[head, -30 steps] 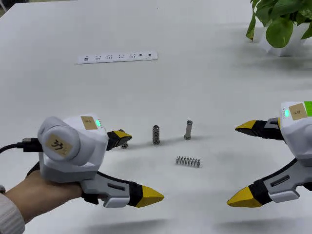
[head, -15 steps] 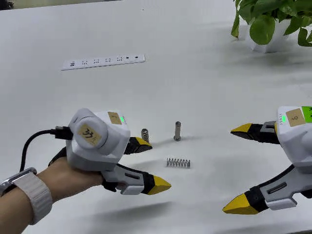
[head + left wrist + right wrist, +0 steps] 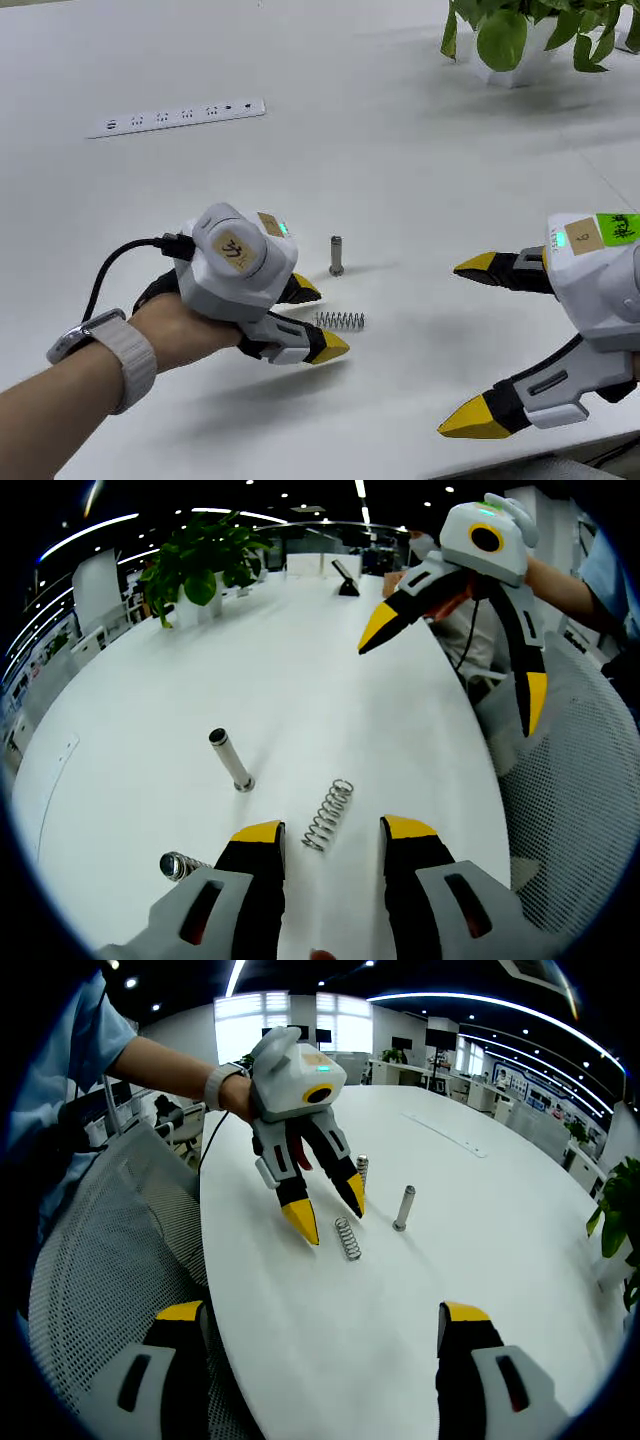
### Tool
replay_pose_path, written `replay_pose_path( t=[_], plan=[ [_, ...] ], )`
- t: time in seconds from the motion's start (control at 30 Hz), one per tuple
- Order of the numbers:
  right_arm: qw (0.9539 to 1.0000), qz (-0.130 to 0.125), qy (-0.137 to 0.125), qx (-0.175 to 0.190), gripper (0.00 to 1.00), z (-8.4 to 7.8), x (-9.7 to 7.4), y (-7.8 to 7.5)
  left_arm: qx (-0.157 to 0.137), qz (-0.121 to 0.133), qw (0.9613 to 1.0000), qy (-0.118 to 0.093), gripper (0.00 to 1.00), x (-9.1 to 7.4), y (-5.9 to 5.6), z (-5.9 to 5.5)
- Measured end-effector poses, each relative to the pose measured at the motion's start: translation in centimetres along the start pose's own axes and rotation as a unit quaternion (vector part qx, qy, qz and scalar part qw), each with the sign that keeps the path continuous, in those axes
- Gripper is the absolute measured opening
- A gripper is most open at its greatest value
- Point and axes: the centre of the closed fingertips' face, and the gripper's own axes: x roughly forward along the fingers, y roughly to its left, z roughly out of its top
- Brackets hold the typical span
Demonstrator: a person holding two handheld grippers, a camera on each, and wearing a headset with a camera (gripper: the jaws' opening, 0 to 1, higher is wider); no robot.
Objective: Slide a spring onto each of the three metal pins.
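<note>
Your left claw hangs with jaws spread over the table, the loose spring lying just ahead of its tips. A bare pin stands beyond the spring, and a sprung pin stands just outside one jaw. Your right claw hovers wide open, well apart.

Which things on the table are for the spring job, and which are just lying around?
For the job: loose spring, bare pin, pin already wearing a spring, left gripper, right gripper.
Just lying about: power strip, potted plant.
</note>
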Motion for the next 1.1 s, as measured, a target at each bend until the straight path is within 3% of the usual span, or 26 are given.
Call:
replay_pose_path(
  t=[0.1, 0.17, 0.3, 0.57, 0.63, 0.83, 0.93, 1.1],
  plan=[
    [1.0000, -0.002, 0.001, 0.004, 0.97, -0.3, -0.1, 0.0, 0.012, 0.017, 0.9995, 0.023, 0.34, 0.2, 0.7, -0.7],
    [1.0000, -0.002, 0.001, 0.005, 0.96, -0.4, -0.1, 0.0, 0.014, 0.020, 0.9994, 0.026, 0.30, 0.5, 1.1, -1.2],
    [1.0000, -0.003, 0.001, 0.007, 0.96, -0.4, -0.2, -0.2, 0.013, 0.019, 0.9994, 0.027, 0.21, 0.4, 1.3, -0.9],
    [1.0000, -0.004, 0.000, 0.007, 0.96, -0.4, -0.2, -0.2, 0.027, 0.018, 0.9986, 0.041, 0.22, 0.7, 1.4, -1.0],
    [1.0000, -0.002, 0.000, 0.007, 0.96, -0.4, -0.1, -0.2, 0.043, 0.021, 0.9976, 0.050, 0.21, 0.8, 1.6, -1.2],
    [0.9999, -0.001, 0.010, 0.004, 0.96, -0.8, 0.1, 0.0, 0.063, 0.013, 0.9958, 0.064, 0.17, 0.9, 1.0, -1.1],
    [0.9999, 0.000, 0.011, 0.004, 0.96, -0.9, 0.2, -0.1, 0.058, 0.014, 0.9957, 0.070, 0.16, 0.8, 0.8, -1.0],
    [1.0000, -0.001, 0.009, 0.003, 0.96, -0.7, 0.2, 0.0, 0.074, 0.008, 0.9930, 0.091, 0.14, 0.8, 0.7, -1.1]
  ],
)
